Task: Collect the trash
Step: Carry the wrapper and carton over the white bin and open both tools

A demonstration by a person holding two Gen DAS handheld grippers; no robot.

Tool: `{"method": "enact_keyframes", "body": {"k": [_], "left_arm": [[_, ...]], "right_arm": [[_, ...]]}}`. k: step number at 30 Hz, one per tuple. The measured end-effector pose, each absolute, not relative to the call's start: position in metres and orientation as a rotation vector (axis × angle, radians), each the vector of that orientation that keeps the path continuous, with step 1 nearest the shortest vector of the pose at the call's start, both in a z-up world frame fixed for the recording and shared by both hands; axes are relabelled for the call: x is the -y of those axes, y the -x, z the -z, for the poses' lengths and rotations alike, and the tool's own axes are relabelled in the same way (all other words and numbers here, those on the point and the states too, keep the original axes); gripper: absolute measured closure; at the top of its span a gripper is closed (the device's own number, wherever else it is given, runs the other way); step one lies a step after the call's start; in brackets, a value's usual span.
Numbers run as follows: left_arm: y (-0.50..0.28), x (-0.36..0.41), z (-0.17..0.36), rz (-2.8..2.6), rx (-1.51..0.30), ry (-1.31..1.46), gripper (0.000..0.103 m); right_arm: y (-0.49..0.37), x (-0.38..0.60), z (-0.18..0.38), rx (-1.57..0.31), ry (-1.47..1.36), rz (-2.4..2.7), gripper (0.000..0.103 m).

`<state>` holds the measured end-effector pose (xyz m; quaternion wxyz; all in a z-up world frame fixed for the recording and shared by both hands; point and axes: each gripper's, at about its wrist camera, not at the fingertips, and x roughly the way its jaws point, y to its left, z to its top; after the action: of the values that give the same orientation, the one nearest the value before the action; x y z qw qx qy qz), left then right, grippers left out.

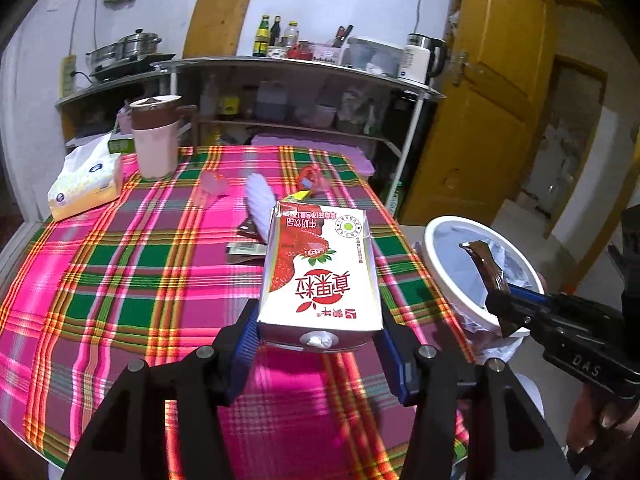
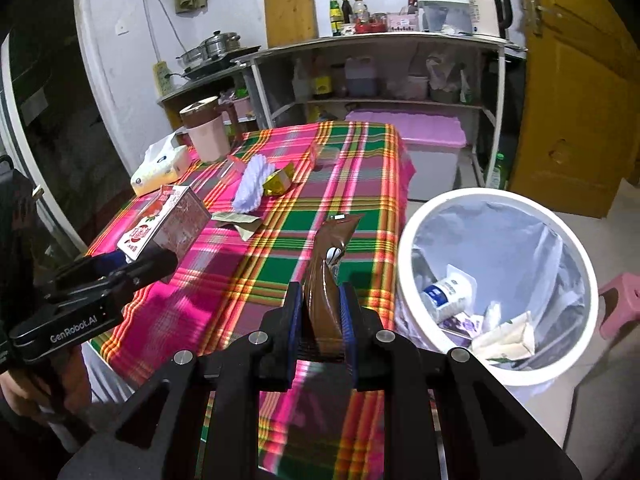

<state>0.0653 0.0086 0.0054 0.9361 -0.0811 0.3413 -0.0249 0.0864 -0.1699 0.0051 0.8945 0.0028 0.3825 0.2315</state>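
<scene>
The right gripper [image 2: 320,312], clamped on an upright brown wrapper [image 2: 326,264], sits nearest the white bin [image 2: 404,248] at frame right, while the left gripper [image 1: 316,340] grips the milk carton [image 1: 320,272] farther left.

The bin [image 2: 496,208] stands right of the counter [image 2: 280,248]. A tissue pack [image 1: 86,184] and jug [image 1: 156,136] sit at its far left. Shelves [image 1: 280,120] stand behind.

Left claw [image 1: 320,344] clamps strawberry milk carton [image 1: 320,272] above plaid tablecloth [image 1: 120,272].
</scene>
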Motion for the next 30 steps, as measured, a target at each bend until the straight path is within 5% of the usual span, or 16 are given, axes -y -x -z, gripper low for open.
{"method": "enact_keyframes", "body": {"k": [30], "left_arm": [[-0.141, 0.115, 0.001, 0.342, -0.736, 0.048, 0.048]], "right_arm": [[-0.112, 0.286, 0.009, -0.809, -0.122, -0.224, 0.083]]}}
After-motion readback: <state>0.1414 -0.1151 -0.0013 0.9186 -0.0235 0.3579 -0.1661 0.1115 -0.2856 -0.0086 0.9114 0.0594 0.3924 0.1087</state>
